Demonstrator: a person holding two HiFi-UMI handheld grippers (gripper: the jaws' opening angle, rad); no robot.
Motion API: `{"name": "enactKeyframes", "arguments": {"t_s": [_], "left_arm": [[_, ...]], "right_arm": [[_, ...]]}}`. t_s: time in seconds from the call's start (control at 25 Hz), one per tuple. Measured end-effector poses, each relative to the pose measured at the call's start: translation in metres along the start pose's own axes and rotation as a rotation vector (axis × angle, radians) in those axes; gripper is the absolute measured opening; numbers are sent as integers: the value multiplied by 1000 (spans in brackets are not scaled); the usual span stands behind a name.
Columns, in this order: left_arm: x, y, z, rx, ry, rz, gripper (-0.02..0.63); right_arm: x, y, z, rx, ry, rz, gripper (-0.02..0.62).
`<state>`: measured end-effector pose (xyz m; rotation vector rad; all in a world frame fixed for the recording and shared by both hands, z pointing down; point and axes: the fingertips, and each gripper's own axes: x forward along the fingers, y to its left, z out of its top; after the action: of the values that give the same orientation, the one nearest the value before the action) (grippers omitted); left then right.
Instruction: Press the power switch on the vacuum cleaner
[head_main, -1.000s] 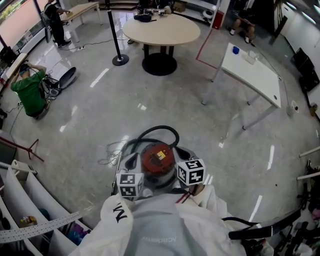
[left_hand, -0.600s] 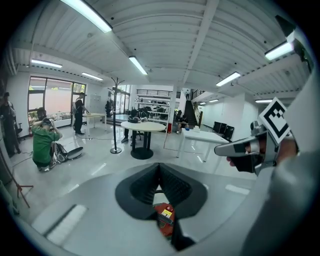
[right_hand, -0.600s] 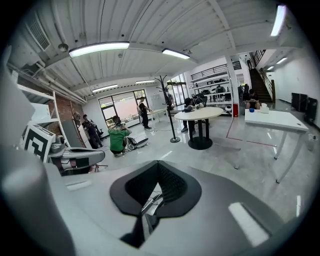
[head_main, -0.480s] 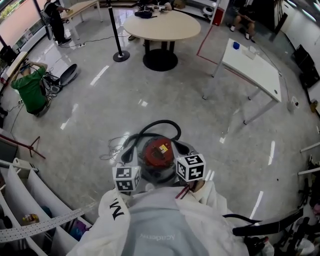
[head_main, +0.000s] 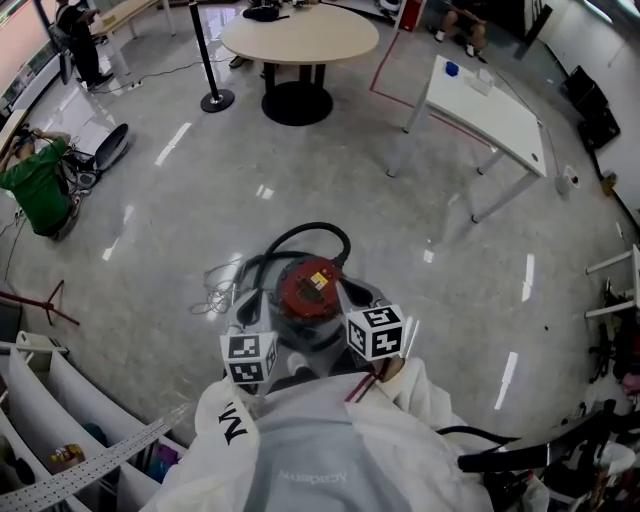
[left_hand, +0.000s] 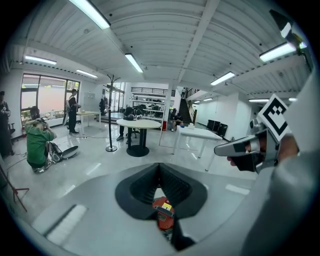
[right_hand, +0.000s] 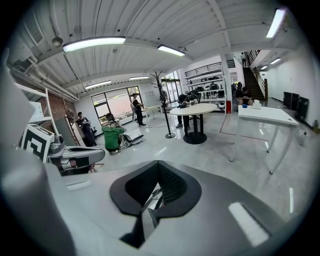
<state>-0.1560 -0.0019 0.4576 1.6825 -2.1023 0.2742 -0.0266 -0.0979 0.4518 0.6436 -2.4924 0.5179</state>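
The vacuum cleaner (head_main: 310, 292), a round canister with a red top and a yellow label, stands on the floor right in front of the person. Its black hose (head_main: 300, 238) loops away behind it. Both grippers hover over its near side, held close to the body. My left gripper (head_main: 250, 358) is at its near left and my right gripper (head_main: 376, 332) at its near right. In the left gripper view the jaw tips (left_hand: 159, 165) meet, and the red top (left_hand: 162, 219) shows through the hollow below them. The right gripper (right_hand: 158, 162) looks the same, tips together and holding nothing.
A thin cable (head_main: 215, 295) lies coiled on the floor left of the vacuum. Farther off stand a round table (head_main: 300, 35), a white rectangular table (head_main: 490, 100) and a barrier post (head_main: 205, 55). A person in green (head_main: 35, 185) crouches at the left. Shelving (head_main: 60, 400) lines the near left.
The head view has shifted, so the vacuum and both marker cubes sit a little higher in the picture. The grippers keep their places over the vacuum's near side.
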Motion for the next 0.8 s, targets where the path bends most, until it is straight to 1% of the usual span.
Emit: {"name": "enactKeyframes", "arguments": {"t_s": [0.2,0.44,0.8], "left_arm": [[-2,-5,-8,1,11,-29,0],[-5,-17,-17,-10,26,-44,0],[-18,-46,-22,26,31,-44,0]], "right_arm": [[-8,5,-12,1,23,-20,0],[-19,4,-19,0,34,-26,0],[-50,-6,-41,36,14,-15,0]]}}
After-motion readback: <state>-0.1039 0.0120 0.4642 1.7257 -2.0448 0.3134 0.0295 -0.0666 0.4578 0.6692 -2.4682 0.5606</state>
